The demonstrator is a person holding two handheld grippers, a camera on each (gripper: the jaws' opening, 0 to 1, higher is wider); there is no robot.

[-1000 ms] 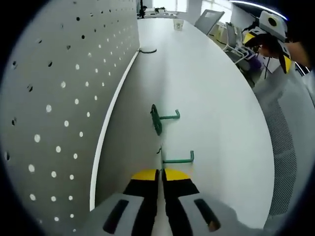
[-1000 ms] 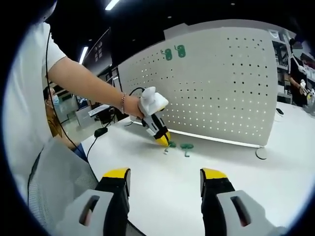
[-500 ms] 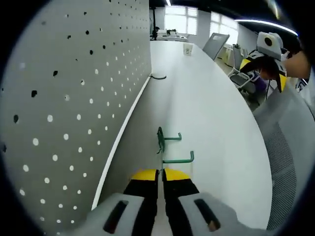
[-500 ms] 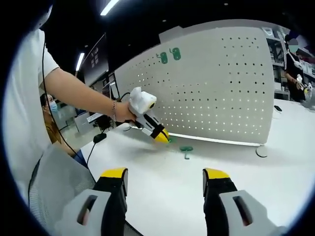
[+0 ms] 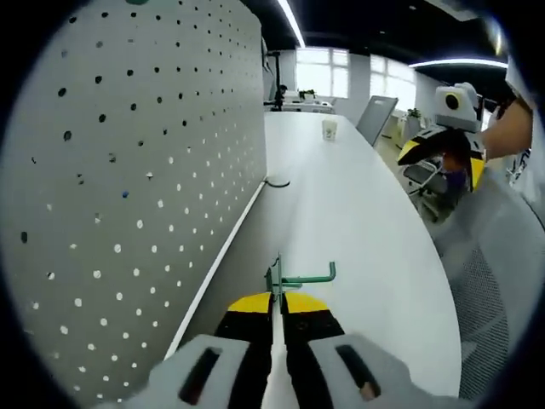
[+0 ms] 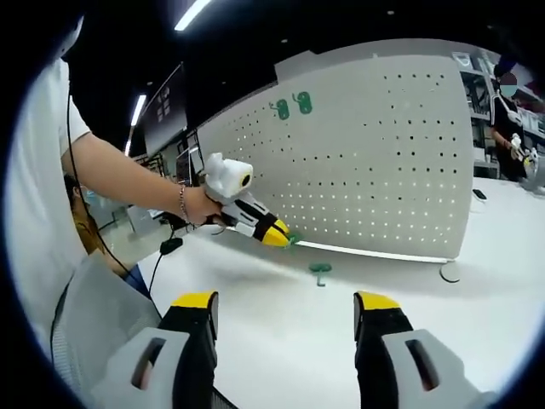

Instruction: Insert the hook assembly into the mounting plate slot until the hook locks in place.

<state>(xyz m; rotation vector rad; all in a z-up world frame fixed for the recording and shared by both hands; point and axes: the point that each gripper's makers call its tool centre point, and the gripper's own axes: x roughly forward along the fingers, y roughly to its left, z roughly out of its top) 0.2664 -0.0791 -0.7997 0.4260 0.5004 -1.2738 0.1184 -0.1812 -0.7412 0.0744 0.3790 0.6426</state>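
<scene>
**One green hook held off the worktop, a second still lying on it**

Your left gripper (image 5: 278,308) has its yellow-tipped jaws pinched together on a green hook assembly (image 5: 294,277) — a thin wire arm with an upturned end, fixed to a flat green plate that stands edge-on at the jaw tips. In the right gripper view you see that same left gripper (image 6: 279,238) raised above the worktop (image 6: 341,332), close to the foot of the pegboard (image 6: 375,162), the green piece showing just at its tips.

Your right gripper (image 6: 285,311) hangs back near the worktop's near edge, jaws spread wide with nothing between them.

Count two loose hooks: the one you hold, and a second hook (image 6: 320,270) lying on the smooth white worktop, a little out from the pegboard's base strip. Two more green mounts (image 6: 291,106) sit side by side high on the pegboard, near its upper left corner.

The pegboard is a pale grey sheet — matte, pierced by regular rows of small round holes. I cannot tell which hole is the target slot.
</scene>
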